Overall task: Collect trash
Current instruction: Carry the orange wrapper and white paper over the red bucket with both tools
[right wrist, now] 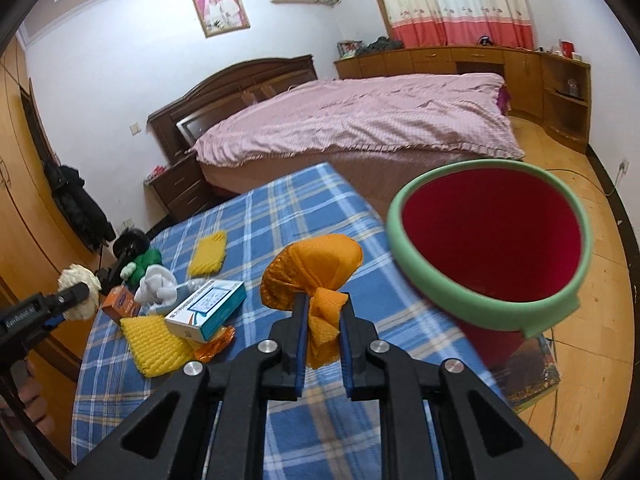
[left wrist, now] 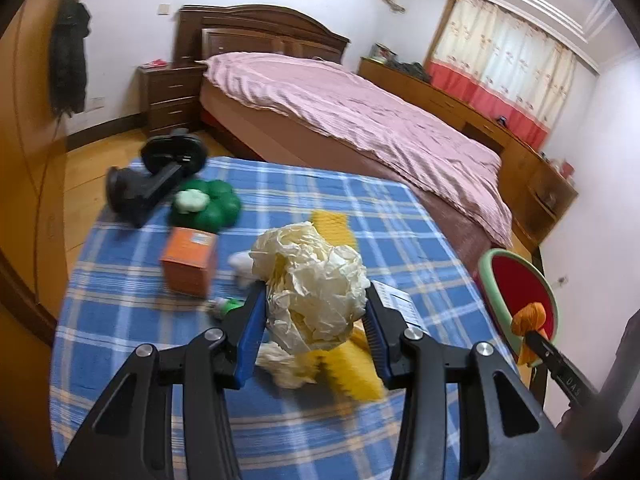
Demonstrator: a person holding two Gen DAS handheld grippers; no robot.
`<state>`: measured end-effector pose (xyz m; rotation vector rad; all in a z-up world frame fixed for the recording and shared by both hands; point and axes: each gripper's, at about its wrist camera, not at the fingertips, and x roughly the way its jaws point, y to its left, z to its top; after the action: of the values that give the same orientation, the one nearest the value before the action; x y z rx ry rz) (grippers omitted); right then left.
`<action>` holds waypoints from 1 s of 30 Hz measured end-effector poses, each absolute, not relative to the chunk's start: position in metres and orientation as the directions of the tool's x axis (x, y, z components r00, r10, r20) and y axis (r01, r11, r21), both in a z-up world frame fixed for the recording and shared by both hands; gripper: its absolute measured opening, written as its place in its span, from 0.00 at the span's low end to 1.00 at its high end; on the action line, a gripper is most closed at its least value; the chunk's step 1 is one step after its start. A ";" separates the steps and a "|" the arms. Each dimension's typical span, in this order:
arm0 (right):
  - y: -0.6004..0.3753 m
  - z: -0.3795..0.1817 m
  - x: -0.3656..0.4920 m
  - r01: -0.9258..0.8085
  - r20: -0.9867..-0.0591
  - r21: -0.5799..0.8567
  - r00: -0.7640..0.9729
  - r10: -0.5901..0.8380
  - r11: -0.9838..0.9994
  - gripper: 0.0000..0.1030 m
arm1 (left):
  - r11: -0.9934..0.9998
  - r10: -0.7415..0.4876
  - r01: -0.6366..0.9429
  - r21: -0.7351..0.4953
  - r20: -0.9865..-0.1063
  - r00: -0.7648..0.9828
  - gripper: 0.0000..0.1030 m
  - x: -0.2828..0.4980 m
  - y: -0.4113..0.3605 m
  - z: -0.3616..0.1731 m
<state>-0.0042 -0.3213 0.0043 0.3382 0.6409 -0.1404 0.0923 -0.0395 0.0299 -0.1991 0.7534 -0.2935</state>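
Left tool (left wrist: 316,308): jaws part-open and pressed against both sides of a crumpled cream paper wad (left wrist: 316,280), held clear above the tabletop, angled downward. Right tool (right wrist: 323,312): jaws nearly closed, pinching the tail of an orange foam net (right wrist: 310,276), also angled downward.

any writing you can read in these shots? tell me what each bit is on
"GenRobot.AI", roughly, small and hard to read: side of the left gripper.
"DAS", seen upside down, uncertain: finger of the right gripper.
Teal and white box: label print too small to read.
Orange box: label blurred.
Nothing else can be read.
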 end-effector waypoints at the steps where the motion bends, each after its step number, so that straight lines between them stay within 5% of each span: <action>1: -0.325 0.006 -0.007 0.237 -0.602 0.268 0.798 -0.030 0.934 0.15 | 0.937 -0.343 0.205 -0.282 -0.644 0.684 0.45 0.092 -0.048 0.030; 30: -0.460 -0.005 -0.039 0.454 -0.601 0.296 0.773 -0.206 0.841 0.15 | 0.772 -0.555 0.597 -0.218 -0.687 0.468 0.45 0.098 -0.284 0.021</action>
<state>-0.0389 -0.4605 -0.0052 0.4477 0.5869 -0.3703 0.0985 -0.2835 0.0206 0.0556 0.8216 -0.7067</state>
